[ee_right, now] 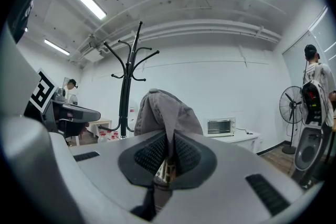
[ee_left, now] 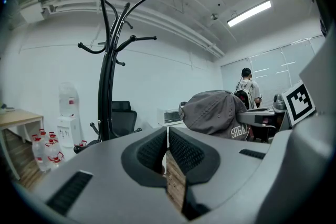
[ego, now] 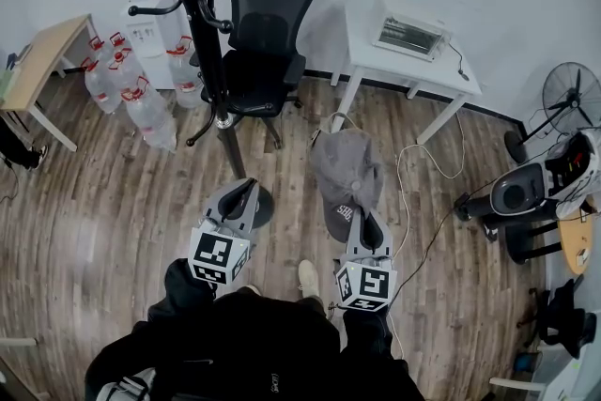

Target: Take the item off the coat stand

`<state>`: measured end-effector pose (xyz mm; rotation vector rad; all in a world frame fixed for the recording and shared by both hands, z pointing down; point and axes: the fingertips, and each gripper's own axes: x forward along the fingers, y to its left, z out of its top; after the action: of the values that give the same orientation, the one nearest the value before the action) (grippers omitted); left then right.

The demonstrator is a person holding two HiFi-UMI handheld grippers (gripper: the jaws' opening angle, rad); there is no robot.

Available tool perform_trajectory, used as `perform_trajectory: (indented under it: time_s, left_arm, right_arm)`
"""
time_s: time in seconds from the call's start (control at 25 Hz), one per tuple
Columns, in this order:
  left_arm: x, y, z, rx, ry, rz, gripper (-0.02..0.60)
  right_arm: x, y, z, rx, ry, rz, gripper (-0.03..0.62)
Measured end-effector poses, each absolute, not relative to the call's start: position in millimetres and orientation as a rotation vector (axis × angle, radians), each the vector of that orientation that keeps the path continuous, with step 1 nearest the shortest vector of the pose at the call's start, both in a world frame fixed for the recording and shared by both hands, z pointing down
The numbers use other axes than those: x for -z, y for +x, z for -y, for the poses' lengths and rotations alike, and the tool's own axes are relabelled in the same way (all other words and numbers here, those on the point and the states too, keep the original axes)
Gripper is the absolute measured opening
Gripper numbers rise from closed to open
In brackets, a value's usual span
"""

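A tall black coat stand (ego: 202, 33) rises at the back left, and its hooks are bare. The grey cap (ego: 346, 166) hangs away from the stand, to its right, over the wood floor. My right gripper (ego: 362, 216) is shut on the cap's edge. In the right gripper view the cap's cloth (ee_right: 163, 107) runs pinched between the pads of that gripper (ee_right: 169, 152), with the stand (ee_right: 126, 92) behind it. My left gripper (ego: 248, 188) sits near the stand's base, shut and empty. From the left gripper (ee_left: 167, 136) view the cap (ee_left: 212, 110) is at the right and the stand (ee_left: 106, 86) at the left.
A black office chair (ego: 263, 23) stands just behind the coat stand. Several water bottles (ego: 131, 80) cluster at the left, next to a wooden desk (ego: 42, 61). A white table (ego: 441, 80) carries a heater (ego: 410, 35). A cable (ego: 423, 164) lies on the floor, and a fan (ego: 571, 99) stands at the right.
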<state>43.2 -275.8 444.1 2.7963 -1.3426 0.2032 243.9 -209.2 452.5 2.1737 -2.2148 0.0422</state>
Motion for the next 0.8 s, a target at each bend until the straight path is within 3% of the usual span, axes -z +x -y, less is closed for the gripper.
perform_trajectory:
  time_s: [0.8]
  left_arm:
    - [-444.2, 43.1, 271.7, -0.202, 2.791, 1.357, 0.031]
  right_arm:
    - [-449.3, 244.8, 207.4, -0.029, 2.167, 2.229, 0.029]
